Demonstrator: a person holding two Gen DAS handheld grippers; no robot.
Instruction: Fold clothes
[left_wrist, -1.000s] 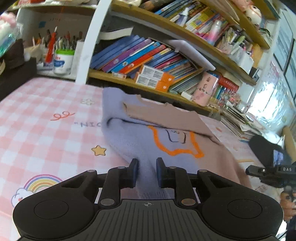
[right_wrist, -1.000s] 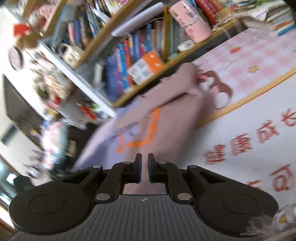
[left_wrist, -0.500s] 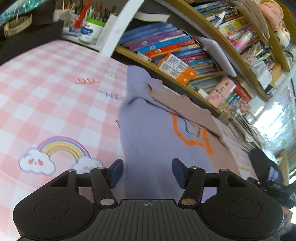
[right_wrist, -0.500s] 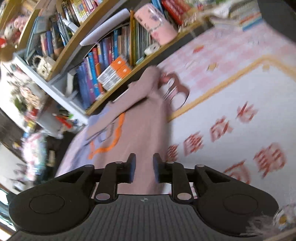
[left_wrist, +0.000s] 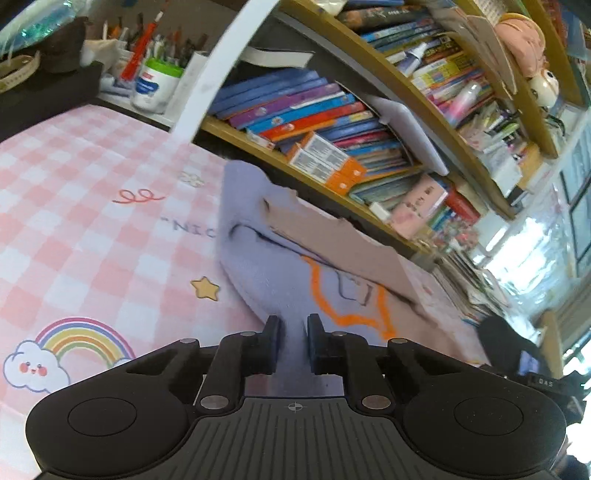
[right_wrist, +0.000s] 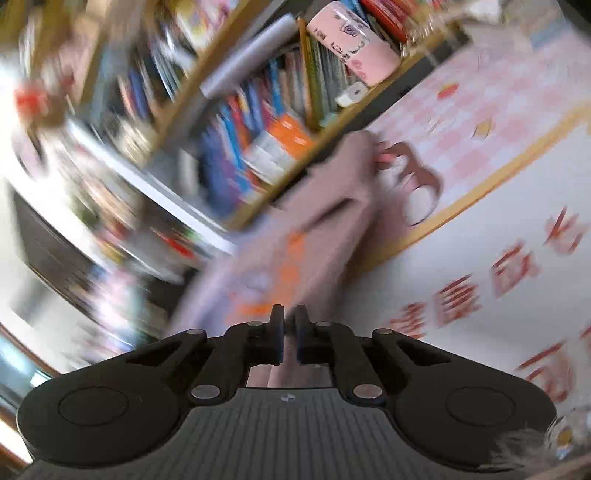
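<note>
The sweater (left_wrist: 280, 273), lilac on one side and tan on the other with an orange outline on its front, lies on the pink checked mat (left_wrist: 74, 192), its far end toward the bookshelf (left_wrist: 332, 155) at twelve o'clock; a tan sleeve is laid across the chest, so it is already partly folded. The left gripper (left_wrist: 291, 332) has its fingers drawn in on the near lilac hem, pinching the cloth; the right gripper (right_wrist: 289, 325) likewise has its fingers nearly together with tan cloth between them, though that view is badly smeared by motion. By my judgement the hem is being taken up to fold toward twelve o'clock; doing it well means keeping both pinches level and equally taut, carrying the edge straight over so the sleeve stays tucked, and laying it down square to the collar end.
</note>
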